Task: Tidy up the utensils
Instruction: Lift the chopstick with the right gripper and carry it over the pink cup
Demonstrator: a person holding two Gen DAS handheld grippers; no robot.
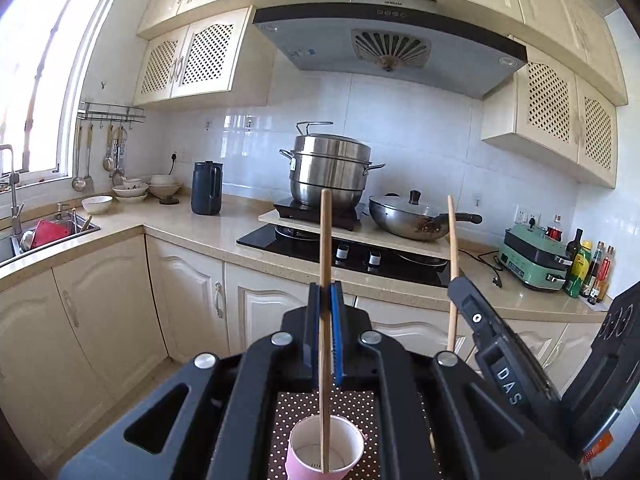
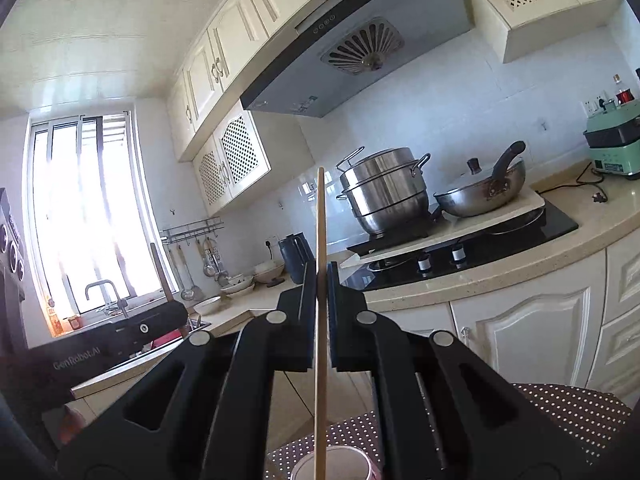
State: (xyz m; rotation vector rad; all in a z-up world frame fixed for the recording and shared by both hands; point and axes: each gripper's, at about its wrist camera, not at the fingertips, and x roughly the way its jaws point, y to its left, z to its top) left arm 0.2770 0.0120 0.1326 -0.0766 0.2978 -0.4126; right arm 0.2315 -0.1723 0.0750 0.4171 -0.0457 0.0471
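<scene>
My left gripper (image 1: 326,286) is shut, its blue pads pressing on an upright wooden stick (image 1: 325,236). The stick's lower end stands inside a pink paper cup (image 1: 308,454) on the dotted cloth (image 1: 360,404) below. To its right, my right gripper (image 1: 460,286) holds a thinner wooden stick (image 1: 452,248). In the right wrist view, my right gripper (image 2: 320,270) is shut on that thin stick (image 2: 320,220), which reaches down to the cup (image 2: 348,460). My left gripper (image 2: 176,314) appears at the left with its stick (image 2: 158,268) above it.
Behind runs an L-shaped counter (image 1: 192,228) with a sink (image 1: 52,236), bowls (image 1: 130,192), a dark kettle (image 1: 207,188), a steamer pot (image 1: 330,168) and a wok (image 1: 408,216) on the hob. A green appliance (image 1: 532,260) and bottles (image 1: 588,268) stand at the right.
</scene>
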